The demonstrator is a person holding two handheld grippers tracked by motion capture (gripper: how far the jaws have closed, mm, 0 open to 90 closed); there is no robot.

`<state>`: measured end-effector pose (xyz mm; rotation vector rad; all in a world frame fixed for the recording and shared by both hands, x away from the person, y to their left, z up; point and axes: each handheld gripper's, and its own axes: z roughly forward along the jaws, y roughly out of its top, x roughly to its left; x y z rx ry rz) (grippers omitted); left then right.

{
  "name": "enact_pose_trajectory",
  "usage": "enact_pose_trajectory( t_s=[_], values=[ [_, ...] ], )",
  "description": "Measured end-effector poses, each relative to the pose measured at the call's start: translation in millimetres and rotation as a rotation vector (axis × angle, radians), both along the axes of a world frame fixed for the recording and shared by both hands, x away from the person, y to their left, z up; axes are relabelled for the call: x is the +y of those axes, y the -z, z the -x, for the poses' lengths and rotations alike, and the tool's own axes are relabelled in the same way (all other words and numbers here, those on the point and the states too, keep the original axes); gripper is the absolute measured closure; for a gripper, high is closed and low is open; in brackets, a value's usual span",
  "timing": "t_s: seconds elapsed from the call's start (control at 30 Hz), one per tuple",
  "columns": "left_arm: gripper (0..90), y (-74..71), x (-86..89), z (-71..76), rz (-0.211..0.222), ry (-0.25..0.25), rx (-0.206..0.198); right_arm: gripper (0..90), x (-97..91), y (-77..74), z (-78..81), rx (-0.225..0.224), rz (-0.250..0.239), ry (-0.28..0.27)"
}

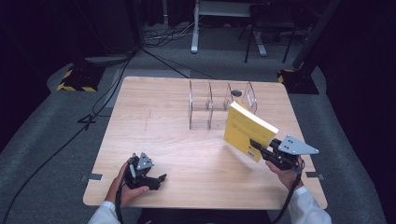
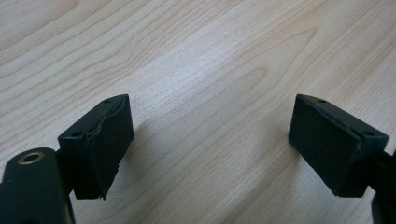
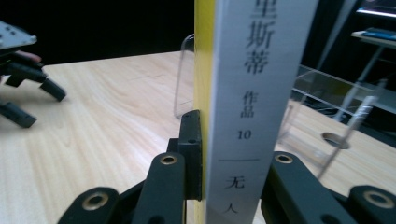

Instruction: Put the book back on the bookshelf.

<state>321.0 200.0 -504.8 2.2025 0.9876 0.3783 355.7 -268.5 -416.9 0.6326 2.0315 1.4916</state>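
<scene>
Nearest the person's edge of the desk [image 1: 154,140], the left tongs [image 1: 156,179] rested low by the near left corner, jaws spread wide over bare wood with nothing between them, as the left gripper view confirmed. Across at the near right, the right tongs [image 1: 256,145] were clamped on the lower spine end of a yellow book [image 1: 247,129], lifted off the desk and tilted, its long axis rising from the tongs toward the far edge. Seen along the right gripper view, the book's white spine [image 3: 243,107] stood upright between the closed jaws. Just beyond the book's top corner, toward the far edge and slightly left, stood the clear divider rack [image 1: 210,105], its slots running from near to far. Judged from this, the right hand was much the nearer to the rack, and the coming move depended on bringing the book upright and in line with the rightmost slot.
</scene>
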Motion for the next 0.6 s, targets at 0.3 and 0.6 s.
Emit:
enact_pose_trajectory(
  t_s=[0.3, 0.6],
  values=[
    [14.1, -0.1, -3.8, -0.3, -0.001, -0.026, 0.004, 76.2, -17.0, -11.1, -3.1, -0.028, -0.026, 0.094],
    [14.6, -0.1, -4.5, 0.3, -0.001, -0.029, 0.004, 76.2, -21.2, -22.8, -4.4, -0.049, -0.042, 0.151]
  ],
)
